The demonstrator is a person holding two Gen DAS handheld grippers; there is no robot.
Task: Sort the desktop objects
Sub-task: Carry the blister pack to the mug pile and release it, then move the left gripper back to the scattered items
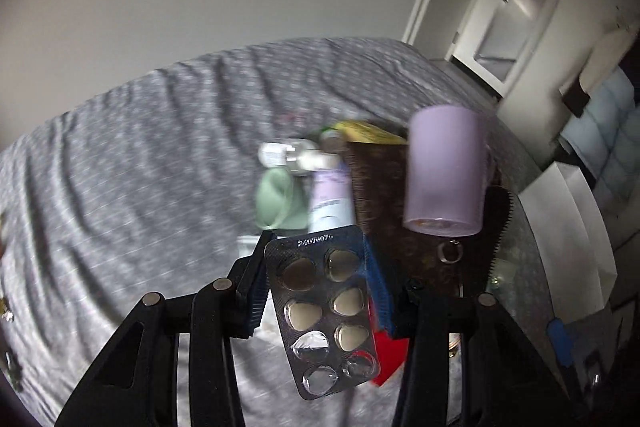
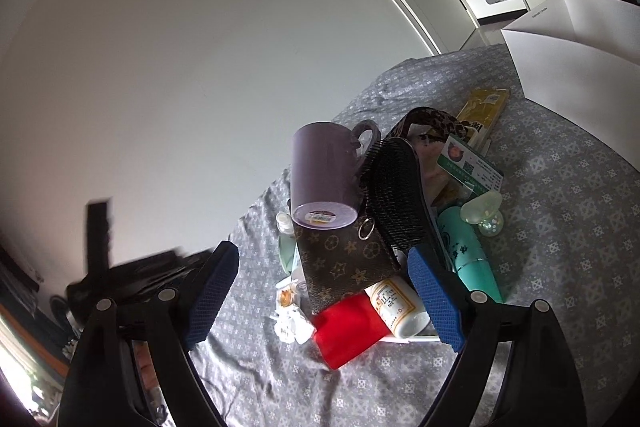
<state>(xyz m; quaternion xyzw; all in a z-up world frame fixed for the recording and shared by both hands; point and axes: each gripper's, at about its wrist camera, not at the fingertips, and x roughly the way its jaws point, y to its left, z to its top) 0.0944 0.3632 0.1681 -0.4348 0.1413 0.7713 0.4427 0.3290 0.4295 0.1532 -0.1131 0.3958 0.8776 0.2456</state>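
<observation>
My left gripper (image 1: 320, 291) is shut on a silver pill blister pack (image 1: 326, 315) and holds it above the grey patterned cloth (image 1: 120, 187), in front of the pile. My right gripper (image 2: 324, 291) is open and empty, its blue pads either side of the pile's near end. The pile holds a lilac mug (image 2: 322, 175) lying on its side, a brown monogram wallet (image 2: 344, 267), a black hairbrush (image 2: 394, 187), a red cup (image 2: 348, 331), a white pill bottle (image 2: 396, 307) and a teal bottle (image 2: 468, 251). The mug also shows in the left wrist view (image 1: 444, 175).
A yellow packet (image 2: 484, 111), a green-labelled packet (image 2: 468, 167) and a clear glass knob (image 2: 484, 211) lie at the pile's far side. A white box (image 2: 580, 67) stands at the right. A green pouch (image 1: 276, 203) and a lilac tube (image 1: 330, 199) lie left of the wallet.
</observation>
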